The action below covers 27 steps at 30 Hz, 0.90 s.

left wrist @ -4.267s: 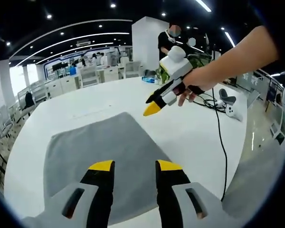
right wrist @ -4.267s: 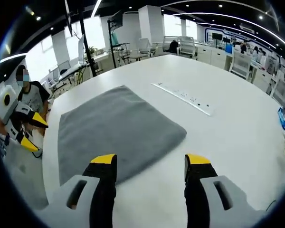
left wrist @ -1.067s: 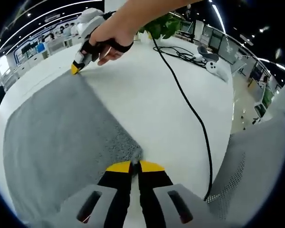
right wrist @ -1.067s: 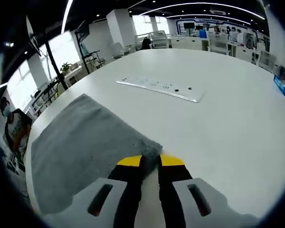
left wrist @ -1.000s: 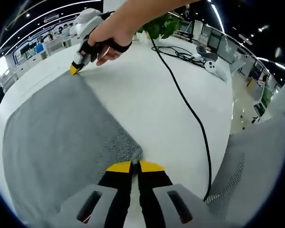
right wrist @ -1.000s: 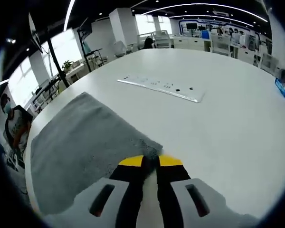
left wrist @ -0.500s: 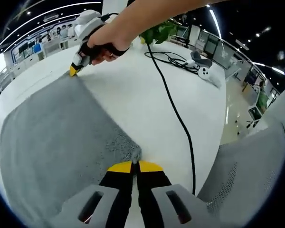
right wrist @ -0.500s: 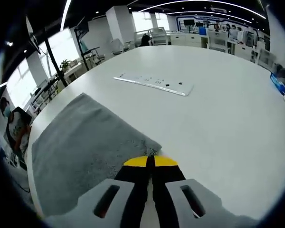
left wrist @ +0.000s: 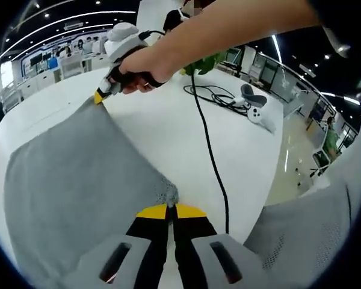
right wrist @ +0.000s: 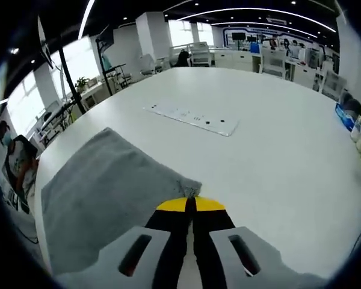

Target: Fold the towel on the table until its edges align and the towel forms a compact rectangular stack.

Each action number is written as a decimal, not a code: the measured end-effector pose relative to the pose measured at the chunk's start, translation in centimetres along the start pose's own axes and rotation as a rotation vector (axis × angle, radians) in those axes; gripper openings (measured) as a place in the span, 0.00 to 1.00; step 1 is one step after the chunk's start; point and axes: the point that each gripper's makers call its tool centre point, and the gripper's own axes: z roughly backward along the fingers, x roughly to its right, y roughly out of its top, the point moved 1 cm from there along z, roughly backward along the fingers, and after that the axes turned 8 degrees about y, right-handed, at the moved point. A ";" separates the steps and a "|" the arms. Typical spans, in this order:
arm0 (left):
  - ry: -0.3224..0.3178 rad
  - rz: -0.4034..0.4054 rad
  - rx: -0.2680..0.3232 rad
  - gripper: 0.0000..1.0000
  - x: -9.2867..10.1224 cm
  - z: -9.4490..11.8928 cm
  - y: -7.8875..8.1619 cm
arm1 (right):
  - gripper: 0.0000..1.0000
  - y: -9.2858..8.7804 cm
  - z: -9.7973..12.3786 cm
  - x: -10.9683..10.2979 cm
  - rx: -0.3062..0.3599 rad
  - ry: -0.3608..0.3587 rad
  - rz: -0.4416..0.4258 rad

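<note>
A grey towel (left wrist: pixel 78 174) lies spread on the white table (left wrist: pixel 168 129). My left gripper (left wrist: pixel 170 208) is shut on the towel's near corner, which puckers up between the yellow tips. In the left gripper view a hand holds my right gripper (left wrist: pixel 100 96), pinching the far corner of the same edge. In the right gripper view the towel (right wrist: pixel 102 186) stretches away to the left, and my right gripper (right wrist: pixel 191 201) is shut on its corner, lifted slightly off the table (right wrist: pixel 277 162).
A black cable (left wrist: pixel 207 141) runs across the table beside the towel's edge toward a white controller (left wrist: pixel 259 114). A flat white power strip (right wrist: pixel 189 118) lies beyond the towel. A green plant (left wrist: pixel 207 60) and a seated person (right wrist: pixel 15 162) are nearby.
Both grippers closed on the towel's corners some seconds ago. Since half a second ago both corners have risen slightly, pulling the edge between them taut.
</note>
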 end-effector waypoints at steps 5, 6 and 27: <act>-0.016 0.029 0.055 0.02 0.2 0.9 1.5 | 0.00 0.9 1.5 0.0 0.008 -0.011 0.001; -0.018 0.036 0.061 0.02 0.3 1.1 1.7 | 0.00 1.1 1.8 0.0 0.012 -0.013 0.000; -0.102 0.057 0.230 0.02 0.7 5.1 5.6 | 0.00 2.7 6.6 -0.5 0.008 -0.157 0.006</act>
